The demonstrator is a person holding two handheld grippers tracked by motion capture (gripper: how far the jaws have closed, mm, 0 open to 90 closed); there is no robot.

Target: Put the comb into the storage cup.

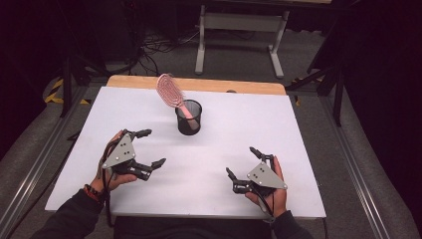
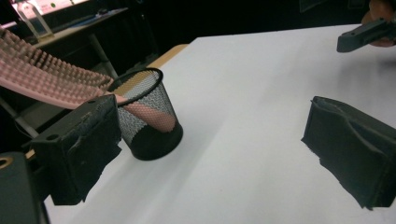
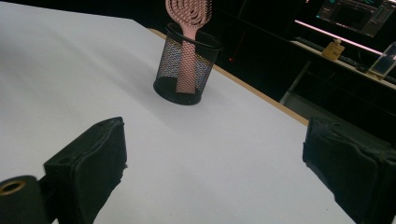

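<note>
A pink hairbrush stands handle-down in a black mesh cup near the middle back of the white table; its bristled head leans out to the left over the rim. My left gripper rests at the front left, open, nothing between its jaws. At the front right my right gripper is also open and holds nothing. The left gripper view has the cup and the brush head close by on its left. Farther off in the right gripper view, the cup holds the brush upright.
The white table top lies over a wooden board that shows at the back edge. A white desk frame and cables sit on the floor behind. Metal rails run along both sides.
</note>
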